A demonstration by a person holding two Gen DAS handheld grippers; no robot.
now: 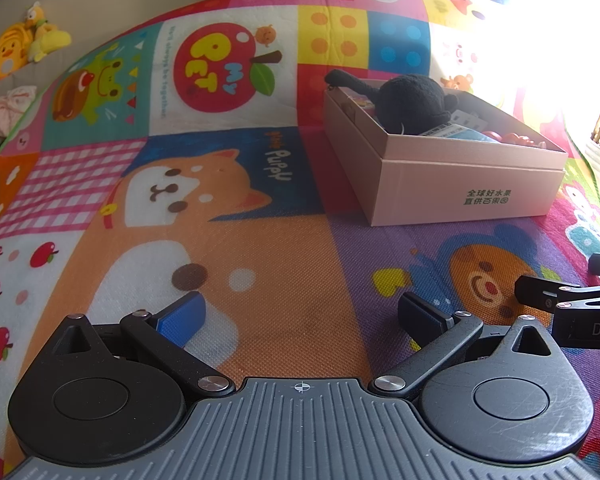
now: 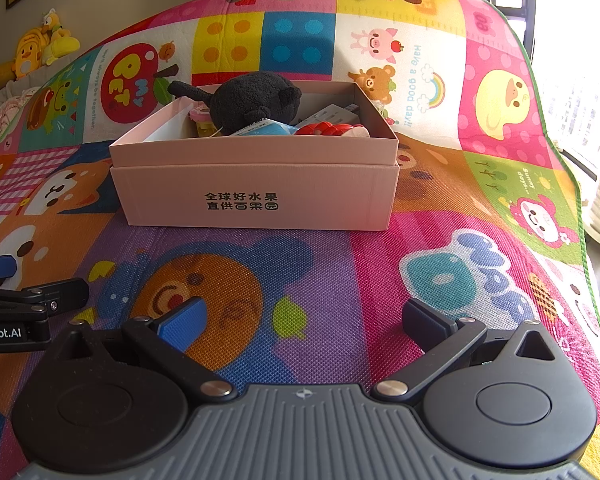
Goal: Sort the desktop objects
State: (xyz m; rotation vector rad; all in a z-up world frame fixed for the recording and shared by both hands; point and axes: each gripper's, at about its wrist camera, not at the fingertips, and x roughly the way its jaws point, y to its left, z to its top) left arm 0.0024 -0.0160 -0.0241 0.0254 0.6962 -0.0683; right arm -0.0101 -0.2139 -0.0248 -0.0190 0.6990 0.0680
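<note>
Hovering spread and empty, both hand-held grippers (image 1: 300, 312) (image 2: 302, 320) face the pink box (image 2: 256, 196).

The play mat (image 2: 380, 272) is a patchwork of bright cartoon panels: red apple, orange puppy on navy, pink gingham, yellow and blue dotted squares, and purple under the right gripper (image 2: 302, 326). Ahead of that gripper, the box (image 2: 256, 196) is pale pink with dark lettering (green-looking in the left view). Inside it lies a black plush toy (image 2: 252, 98), beside red pieces (image 2: 328, 128). The gripper's finger pads (image 2: 182, 326) are blue.
</note>
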